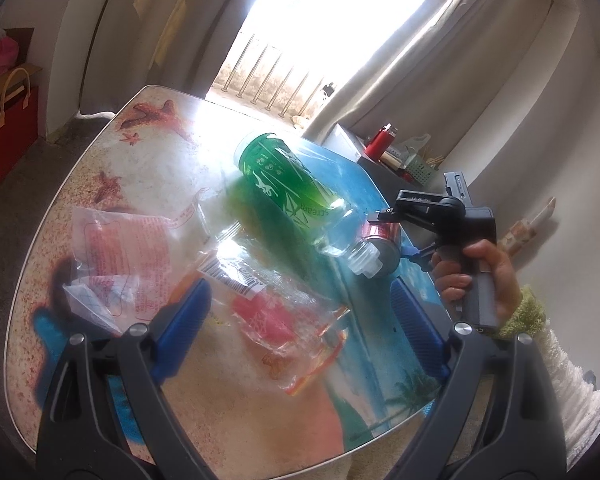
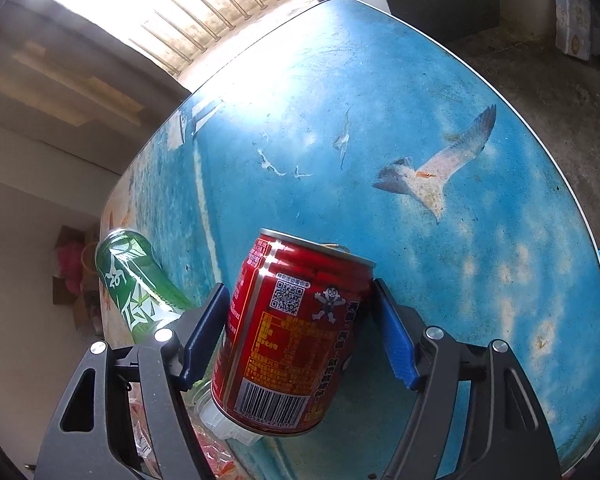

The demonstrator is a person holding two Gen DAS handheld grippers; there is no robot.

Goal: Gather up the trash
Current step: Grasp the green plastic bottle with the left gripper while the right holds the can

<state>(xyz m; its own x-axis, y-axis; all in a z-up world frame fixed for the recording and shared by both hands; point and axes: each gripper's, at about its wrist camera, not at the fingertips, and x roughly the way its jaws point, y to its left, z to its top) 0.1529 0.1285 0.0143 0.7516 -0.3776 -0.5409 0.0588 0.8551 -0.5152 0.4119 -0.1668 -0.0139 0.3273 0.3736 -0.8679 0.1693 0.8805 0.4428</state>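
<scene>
Between the blue pads of the right claw (image 2: 300, 336) stands a red can (image 2: 290, 336), bracketed on both sides. The left pad looks to be at the can's wall, while a sliver of gap shows at the right pad, so I would call the jaws partly closed around it and not yet gripping. No earlier view is there to compare. The can rests on the blue, sea-printed tabletop (image 2: 440, 128), its base just beside the uncapped neck of a green bottle (image 2: 140, 280) lying on its side.

The step in hand looks like the pick of the can. The next move calls for finishing the squeeze squarely on the can's wall, then lifting straight up so the bottle neck is not knocked.

The left claw (image 1: 300, 332) hangs wide open above a crumpled clear wrapper (image 1: 276, 312) with a red patch and a barcode; a second clear bag (image 1: 120, 256) with red print lies to its left.

Writing: the can carries a QR code, a cartoon figure, a barcode and dense Chinese text, too small to read. The bottle label shows "scream" in white.
</scene>
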